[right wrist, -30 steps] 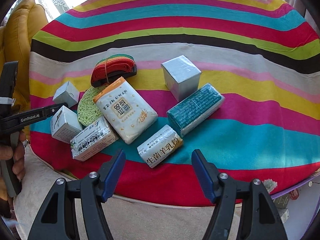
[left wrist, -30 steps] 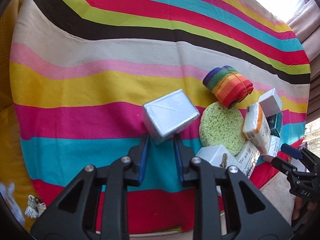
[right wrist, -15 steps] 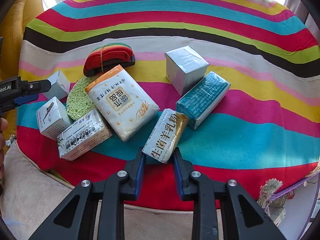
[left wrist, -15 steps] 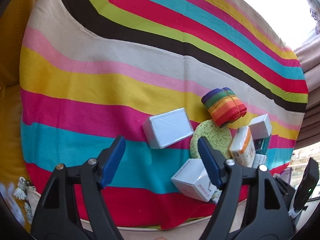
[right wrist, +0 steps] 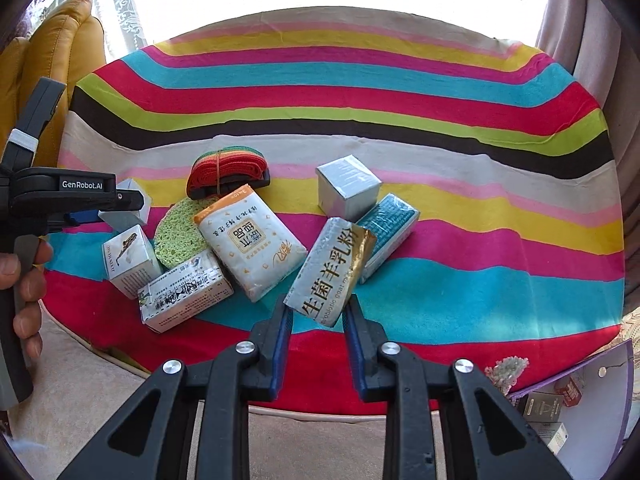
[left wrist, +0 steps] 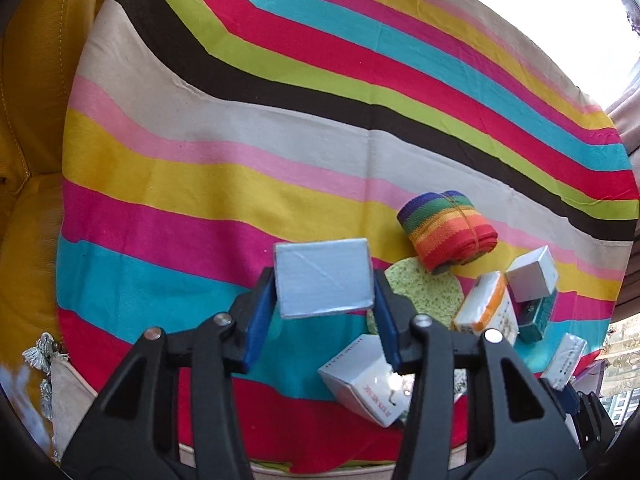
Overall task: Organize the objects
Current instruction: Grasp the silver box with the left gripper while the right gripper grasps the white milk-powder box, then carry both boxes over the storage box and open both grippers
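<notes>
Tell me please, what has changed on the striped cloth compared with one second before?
The left tool let go of the silver box, then took it again across its width; its jaws are closing. The right tool closed on the goat-milk packet and turned it upright. The sponge and rainbow strap stayed.

"GenRobot.AI" on left gripper [right wrist: 82, 200]; "生菌羊乳粉" on silver packet [right wrist: 332, 272] (gold corner); tissue pack [right wrist: 250, 240] characters upside down.

green sponge [right wrist: 176, 236] half under tissue pack [right wrist: 250, 240], lower-right boxes [right wrist: 546, 412] perhaps cartons, blurred
</notes>
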Demonstrator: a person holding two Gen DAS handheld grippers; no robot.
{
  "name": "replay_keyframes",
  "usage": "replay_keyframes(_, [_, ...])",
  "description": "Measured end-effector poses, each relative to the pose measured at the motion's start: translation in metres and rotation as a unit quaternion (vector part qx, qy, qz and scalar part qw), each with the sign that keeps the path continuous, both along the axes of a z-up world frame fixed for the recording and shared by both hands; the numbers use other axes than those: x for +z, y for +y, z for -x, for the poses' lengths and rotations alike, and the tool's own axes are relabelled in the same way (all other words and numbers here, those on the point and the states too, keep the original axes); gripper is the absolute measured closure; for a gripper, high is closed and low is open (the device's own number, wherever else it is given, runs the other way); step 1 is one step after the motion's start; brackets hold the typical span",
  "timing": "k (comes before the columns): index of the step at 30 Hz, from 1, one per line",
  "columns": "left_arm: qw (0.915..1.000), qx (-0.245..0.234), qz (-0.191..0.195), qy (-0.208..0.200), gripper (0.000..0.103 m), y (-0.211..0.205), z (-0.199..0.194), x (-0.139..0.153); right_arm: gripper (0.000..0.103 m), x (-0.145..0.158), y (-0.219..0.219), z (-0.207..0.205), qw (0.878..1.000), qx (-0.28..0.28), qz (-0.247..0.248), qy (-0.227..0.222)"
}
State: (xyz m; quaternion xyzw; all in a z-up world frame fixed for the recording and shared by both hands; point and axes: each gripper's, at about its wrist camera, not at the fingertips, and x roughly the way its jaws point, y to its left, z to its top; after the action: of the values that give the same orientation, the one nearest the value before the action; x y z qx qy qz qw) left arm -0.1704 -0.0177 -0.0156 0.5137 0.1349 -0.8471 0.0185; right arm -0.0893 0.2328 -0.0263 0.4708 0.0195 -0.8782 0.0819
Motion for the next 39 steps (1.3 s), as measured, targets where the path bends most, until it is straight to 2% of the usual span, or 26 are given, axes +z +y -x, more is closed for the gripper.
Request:
replay_keyframes(4, [0.997,-0.044,0.01,0.063,0.052,0.027,-0.034,0.034,0.076,0.015,0.004,-0.012,0.999,-0.002,-0.01,0.033])
replay_keyframes(7, [0.9935,-0.078,0.015,0.081,0.052,0.056,-0.05,0.046,0.076,0.022,0.01,-0.019,0.998,-0.016,-0.021,0.048])
replay_keyframes(12, [0.9852,-0.155,0.01,0.072,0.052,0.117,-0.07,0.048,0.076,0.028,0.047,-0.038,0.997,-0.054,-0.018,0.048])
replay_keyframes(15, [0.9765,-0.206,0.009,0.063,0.052,0.156,-0.086,0.049,0.076,0.029,0.072,-0.049,0.996,-0.075,-0.017,0.042])
replay_keyframes(21, [0.9574,-0.282,0.029,0.053,0.052,0.225,-0.111,0.047,0.076,0.024,0.121,-0.07,0.992,-0.117,-0.037,0.033])
replay_keyframes(30, [0.9326,-0.358,0.033,0.034,0.052,0.294,-0.128,0.038,0.076,0.015,0.19,-0.105,0.975,-0.205,-0.087,0.023])
replay_keyframes(39, [0.914,-0.403,0.038,0.025,0.052,0.343,-0.138,0.032,0.076,0.022,0.23,-0.124,0.957,-0.265,-0.114,0.03])
